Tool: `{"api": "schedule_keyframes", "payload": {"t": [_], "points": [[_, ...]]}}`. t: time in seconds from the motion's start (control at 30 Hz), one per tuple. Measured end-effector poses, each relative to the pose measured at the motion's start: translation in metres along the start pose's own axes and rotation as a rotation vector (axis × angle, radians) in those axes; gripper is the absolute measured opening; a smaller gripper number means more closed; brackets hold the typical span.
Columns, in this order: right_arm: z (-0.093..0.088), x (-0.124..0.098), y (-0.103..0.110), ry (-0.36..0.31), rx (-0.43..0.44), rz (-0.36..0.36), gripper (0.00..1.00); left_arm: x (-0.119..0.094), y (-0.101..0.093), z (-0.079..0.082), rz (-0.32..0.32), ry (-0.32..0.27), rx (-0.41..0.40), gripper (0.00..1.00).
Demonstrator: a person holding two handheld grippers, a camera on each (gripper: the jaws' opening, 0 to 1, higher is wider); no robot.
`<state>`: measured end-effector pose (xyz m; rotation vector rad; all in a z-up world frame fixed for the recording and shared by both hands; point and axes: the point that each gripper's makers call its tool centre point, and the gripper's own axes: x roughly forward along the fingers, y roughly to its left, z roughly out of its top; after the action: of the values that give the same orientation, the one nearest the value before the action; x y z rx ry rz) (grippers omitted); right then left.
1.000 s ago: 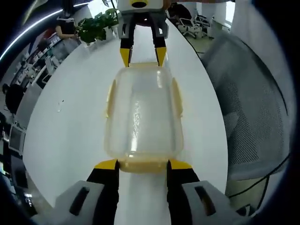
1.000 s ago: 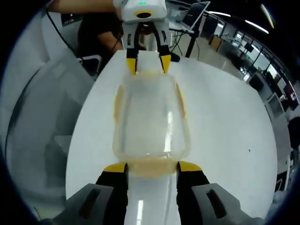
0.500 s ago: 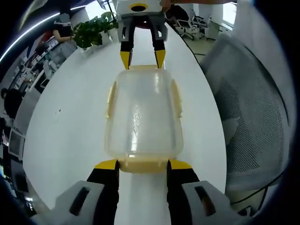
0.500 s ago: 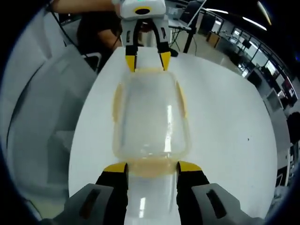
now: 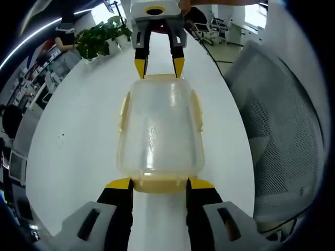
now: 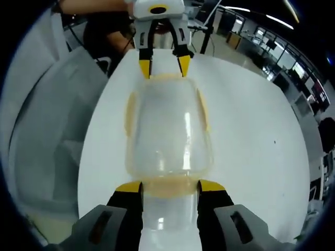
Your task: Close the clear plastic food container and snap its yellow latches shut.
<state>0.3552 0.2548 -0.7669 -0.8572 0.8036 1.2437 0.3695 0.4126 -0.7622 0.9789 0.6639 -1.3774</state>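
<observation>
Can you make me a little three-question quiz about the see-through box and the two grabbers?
1. True or false: the clear plastic food container rests on a white table.
2. What colour are the left gripper's tips? A) yellow B) red C) green
3. Fill in: the right gripper sits at the container's far ____ latch, seen in the left gripper view.

Key: 1 true; 2 A; 3 yellow.
</observation>
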Motion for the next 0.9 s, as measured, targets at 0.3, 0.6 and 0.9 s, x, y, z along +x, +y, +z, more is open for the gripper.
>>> {"api": "schedule_keyframes", "payload": {"t": [0.3,0.6,0.9], "points": [[-0.019,-0.009,0.000,0.004,0.010,-0.005,0.39,0.007,0.000,0.018,-0.004,-0.017,0.001,0.38],[-0.035,-0.019,-0.002,0.016,0.010,-0.005,0.39,0.017,0.001,0.035,-0.005,-0.035,-0.004,0.38],[-0.059,-0.026,0.000,0.035,0.029,-0.007,0.39,0.027,-0.001,0.057,-0.016,-0.053,0.001,0.38]]}}
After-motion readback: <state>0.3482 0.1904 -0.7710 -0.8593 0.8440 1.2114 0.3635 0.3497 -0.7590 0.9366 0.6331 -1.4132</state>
